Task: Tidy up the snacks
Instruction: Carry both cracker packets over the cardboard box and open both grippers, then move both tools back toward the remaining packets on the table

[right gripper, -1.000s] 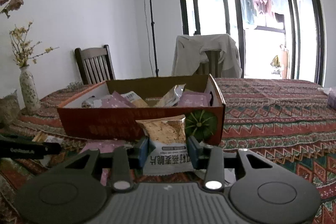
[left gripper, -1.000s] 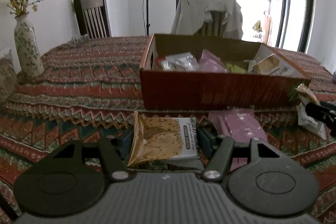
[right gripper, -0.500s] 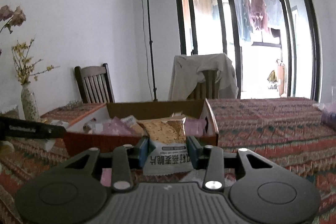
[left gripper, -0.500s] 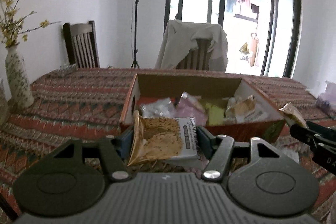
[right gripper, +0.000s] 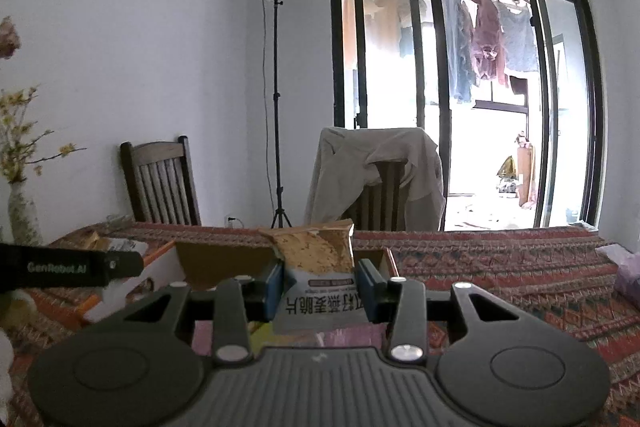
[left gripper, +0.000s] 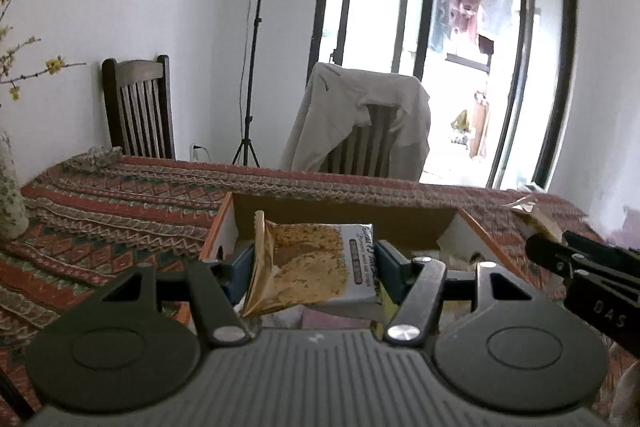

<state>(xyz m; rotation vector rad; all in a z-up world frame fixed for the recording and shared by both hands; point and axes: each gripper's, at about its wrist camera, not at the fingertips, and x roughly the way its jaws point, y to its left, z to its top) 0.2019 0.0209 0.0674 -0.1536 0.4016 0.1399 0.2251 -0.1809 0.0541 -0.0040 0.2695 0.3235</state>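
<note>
Over the cardboard box [left gripper: 472, 227], at its near edge, hung the left gripper [left gripper: 316, 265], clamped part-way shut on an oat-crisp packet [left gripper: 312, 263] lying sideways between the blue pads — gold crimped end out past the left pad, white printed end against the right one. Alongside, above the same box [right gripper: 188, 259], hovered the right gripper [right gripper: 320, 285], narrowed onto a second oat-crisp packet [right gripper: 316, 259] held upright, gold top poking up, white label band down between the pads. Both packets gripped firm, both clear of the patterned tablecloth [left gripper: 120, 203].

Judged mid-task: two snacks up in the air and lined up with the box, neither yet released. Looked like a drop-in next — carry forward past the near wall, lower, let go. Risk seen as small: a packet catching on the rim or landing on the cloth instead.

Inside the box, little to be made out. Mostly hidden behind the packets and gripper bodies; only bare brown back wall and white side flaps showed, with a hint of pale pink and yellow wrappers low under the right gripper. Count not readable.

Still loose outside: a crumpled tan wrapper [left gripper: 532, 211] on the cloth off to the right, plus a pale purple bag [right gripper: 628, 271] near the table's far right edge. So, more to gather after this pair.
</note>
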